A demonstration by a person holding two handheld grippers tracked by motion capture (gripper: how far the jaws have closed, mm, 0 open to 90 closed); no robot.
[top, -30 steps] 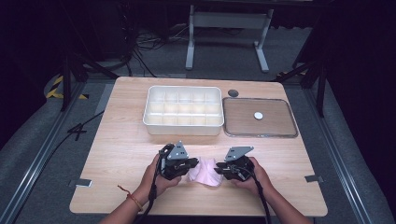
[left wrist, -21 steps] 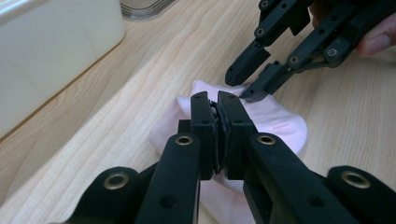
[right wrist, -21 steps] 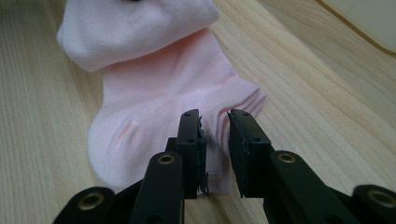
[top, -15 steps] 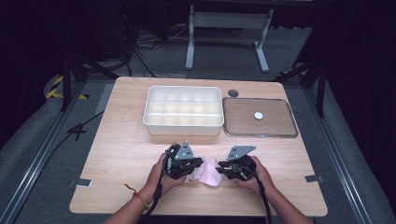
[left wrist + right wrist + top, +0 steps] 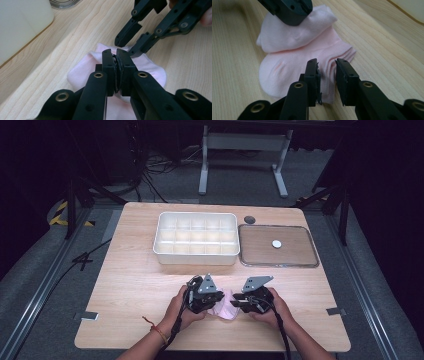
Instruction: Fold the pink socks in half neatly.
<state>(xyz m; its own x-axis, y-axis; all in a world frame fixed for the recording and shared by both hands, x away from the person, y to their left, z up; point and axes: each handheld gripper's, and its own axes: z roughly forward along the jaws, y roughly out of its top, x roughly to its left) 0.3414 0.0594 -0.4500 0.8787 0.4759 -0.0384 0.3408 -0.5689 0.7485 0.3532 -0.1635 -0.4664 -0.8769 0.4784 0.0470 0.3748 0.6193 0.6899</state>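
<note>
At six o'clock on the worktop (image 5: 125,295), the left claw (image 5: 116,58) pinches the sock (image 5: 294,70) while the right claw (image 5: 327,67), jaws just parting, seems empty, so tugging could unfold it.

- In the high view we see the wooden table (image 5: 140,285) lit evenly from above; the floor around it falls into near blackness, and the far background is dark
- We note soft, short shadows under the white compartment box (image 5: 196,239) and beneath the hands; no hard glare on the wood; the picture itself is slightly soft and grainy
- In the left gripper view we find bright, warm light; the nearest black jaws are blurred at the bottom edge; the pink sock (image 5: 152,70) looks pale, almost washed out
- In the right gripper view the sock (image 5: 294,67) is sharp in its knit; the wood beyond softens; the jaws cast a faint shadow
</note>
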